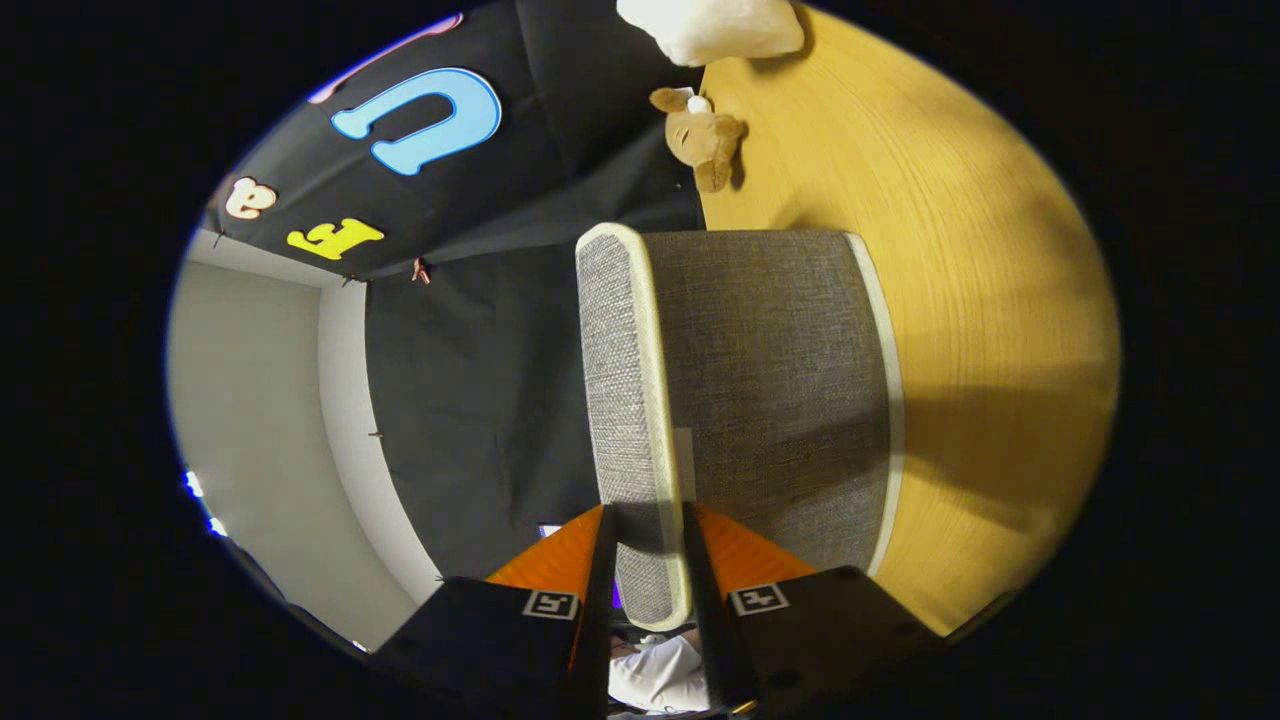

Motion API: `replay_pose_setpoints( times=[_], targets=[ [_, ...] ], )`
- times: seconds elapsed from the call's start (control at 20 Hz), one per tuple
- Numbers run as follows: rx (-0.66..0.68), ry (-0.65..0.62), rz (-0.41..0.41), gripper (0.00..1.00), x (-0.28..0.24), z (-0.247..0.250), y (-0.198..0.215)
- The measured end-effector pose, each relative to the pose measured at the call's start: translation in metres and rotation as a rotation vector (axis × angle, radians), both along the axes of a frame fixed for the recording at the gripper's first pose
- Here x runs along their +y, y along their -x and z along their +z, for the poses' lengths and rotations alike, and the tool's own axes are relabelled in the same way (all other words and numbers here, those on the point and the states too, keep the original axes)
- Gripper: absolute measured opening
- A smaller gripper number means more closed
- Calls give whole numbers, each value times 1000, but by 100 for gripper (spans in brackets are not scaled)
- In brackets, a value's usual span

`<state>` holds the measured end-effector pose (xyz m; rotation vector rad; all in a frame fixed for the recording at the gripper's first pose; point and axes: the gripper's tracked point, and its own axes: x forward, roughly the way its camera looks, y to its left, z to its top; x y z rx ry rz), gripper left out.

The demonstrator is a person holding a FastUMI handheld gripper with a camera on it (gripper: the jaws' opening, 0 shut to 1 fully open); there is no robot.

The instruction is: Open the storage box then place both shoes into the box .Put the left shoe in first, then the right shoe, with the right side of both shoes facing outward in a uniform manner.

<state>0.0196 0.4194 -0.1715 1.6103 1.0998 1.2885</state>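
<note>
Storage box (770, 390) of grey fabric sits on the wooden surface (980, 300), its white-trimmed lid (625, 400) clamped edge-on between the jaws of the gripper (650, 560). Swinging that lid fully clear of the box, grip steady, looks wise. A plush toy (703, 135) lies beyond the box.

- A wooden worktop (960, 250) with a light, yellowish grain; a broad shadow falls across part of it.
- A small brown plush toy (700, 135) lying on the worktop near its edge, just beside the black cloth wall (480, 400).
- A white, soft-looking object (715, 28) beyond the plush toy, only partly seen.
- A pale grey wall (240, 400) with a white strip where it meets the cloth.
</note>
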Motion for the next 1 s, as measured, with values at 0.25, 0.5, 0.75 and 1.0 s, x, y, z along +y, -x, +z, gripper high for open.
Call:
replay_pose_setpoints(
  times=[0.25,0.5,0.75,1.0],
  targets=[
    [-132,58,-94,5,-6,9,-4],
    [-181,70,-190,5,-17,53,-8],
    [-227,72,-255,5,-11,111,-10],
    [-333,111,-282,5,18,165,-6]
  ],
)
